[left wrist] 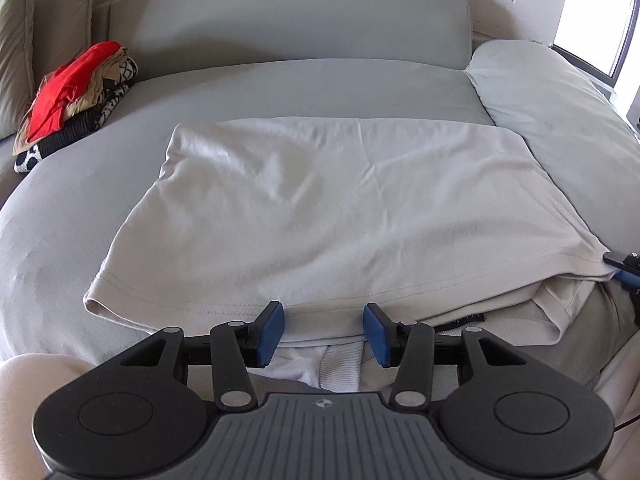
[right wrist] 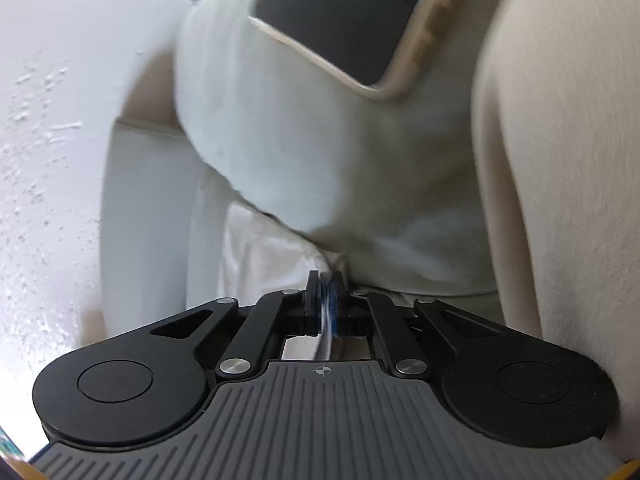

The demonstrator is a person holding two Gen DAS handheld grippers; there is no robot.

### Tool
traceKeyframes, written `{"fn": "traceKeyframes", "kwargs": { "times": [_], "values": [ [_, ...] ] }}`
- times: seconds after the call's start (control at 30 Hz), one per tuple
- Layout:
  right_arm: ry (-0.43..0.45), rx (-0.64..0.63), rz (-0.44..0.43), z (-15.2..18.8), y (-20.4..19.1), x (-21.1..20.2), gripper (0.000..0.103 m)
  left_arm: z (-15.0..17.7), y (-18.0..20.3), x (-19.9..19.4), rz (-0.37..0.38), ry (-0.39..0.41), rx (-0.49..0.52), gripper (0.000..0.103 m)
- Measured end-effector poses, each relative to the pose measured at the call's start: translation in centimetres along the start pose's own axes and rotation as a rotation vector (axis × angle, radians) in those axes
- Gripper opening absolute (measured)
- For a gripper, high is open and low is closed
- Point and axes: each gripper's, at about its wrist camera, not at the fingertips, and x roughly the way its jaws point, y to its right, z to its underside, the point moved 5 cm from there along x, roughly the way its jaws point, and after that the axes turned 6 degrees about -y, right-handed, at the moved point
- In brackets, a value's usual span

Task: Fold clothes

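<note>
Pinching the white shirt [right wrist: 320,160], the right tool [right wrist: 328,280] grips; the left tool [left wrist: 324,320] gapes.

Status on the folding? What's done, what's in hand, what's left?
Done: a stack of red, tan and black-and-white folded clothes sits on the grey sofa. In hand: right gripper is shut on the white T-shirt's corner; left gripper open at its hem. Left: folding this shirt.

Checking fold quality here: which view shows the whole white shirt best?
The left wrist view: the white shirt lies spread across the grey sofa, its hem and both side edges visible. The right wrist view shows only a blurred bunch of its fabric pinched in the right tongs.
</note>
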Motion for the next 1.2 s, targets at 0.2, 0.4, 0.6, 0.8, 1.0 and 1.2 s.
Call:
{"fn": "traceKeyframes", "kwargs": {
  "times": [0.2, 0.4, 0.6, 0.8, 1.0, 1.2],
  "values": [
    [0.075, -0.185, -0.033, -0.3, -4.7, -2.3, 0.001, -0.1, -0.2, 0.1, 0.014, -0.009, -0.002, 0.046],
    [0.035, -0.264, 0.177, -1.6, -4.4, -1.0, 0.002, -0.2, -0.2, 0.2, 0.023, -0.013, 0.005, 0.046],
    [0.060, -0.469, 0.377, 0.1, -4.4, -1.1, 0.018, -0.1, 0.0, 0.1, 0.014, -0.011, 0.030, 0.046],
    [0.148, -0.716, 0.356, 2.4, -7.6, -3.4, 0.030, -0.6, -0.5, -1.0, -0.008, 0.019, 0.000, 0.045],
    [-0.043, -1.078, 0.351, 7.4, -11.4, 3.5, 0.015, -1.8, -1.2, -1.5, -0.101, 0.069, -0.037, 0.045],
    [0.029, -1.253, 0.556, 7.5, -9.6, 5.7, 0.016, -1.1, -2.3, 0.8, -0.278, 0.021, 0.016, 0.048]
  ]
}}
